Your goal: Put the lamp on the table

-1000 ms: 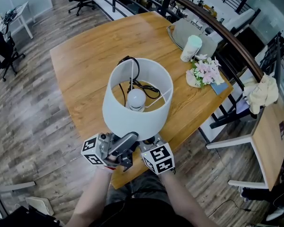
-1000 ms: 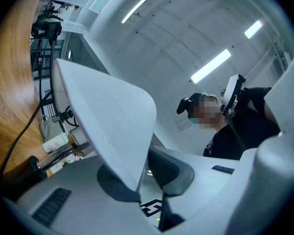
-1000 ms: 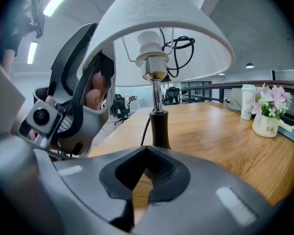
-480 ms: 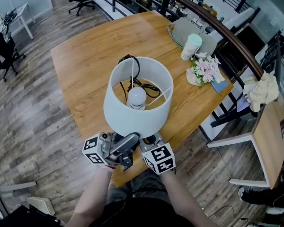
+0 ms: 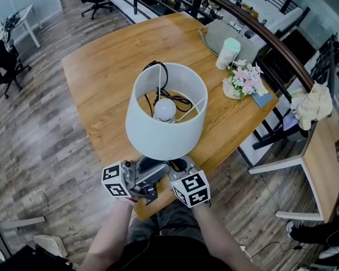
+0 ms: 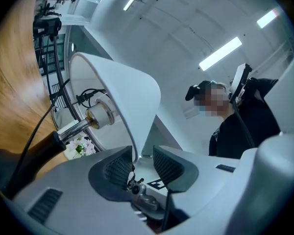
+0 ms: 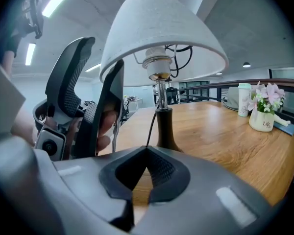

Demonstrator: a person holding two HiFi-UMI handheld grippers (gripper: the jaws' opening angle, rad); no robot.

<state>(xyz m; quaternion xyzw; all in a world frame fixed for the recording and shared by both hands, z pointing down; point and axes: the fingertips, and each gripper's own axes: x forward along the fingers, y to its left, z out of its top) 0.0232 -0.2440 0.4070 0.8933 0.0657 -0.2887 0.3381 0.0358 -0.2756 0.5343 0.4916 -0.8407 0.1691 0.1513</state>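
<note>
Looking down through the head view, I see the lamp [image 5: 166, 114] at the near edge of the bench [image 5: 101, 78], low in the centre of the frame, with both tools tucked under its shade. In the right gripper view its dark base [image 7: 164, 131] appears to stand on the wood, though the very foot is hidden behind my own tool, so I judge it set down or all but so.

My left tool [image 6: 137, 163] is spread around the lower rim of the shade [image 6: 122, 92]. The thin wall lies against one pad and there is a clear gap to the other, so it is not clamping. My right tool [image 7: 146, 153] has its tips pressed together and holds nothing that I can make out. The cord [image 7: 151, 126] drops just behind those tips.

By my reckoning the placing is mostly done. What is left is drawing the left tool off the shade without tipping it, and perhaps nudging the lamp further from the edge.
</note>
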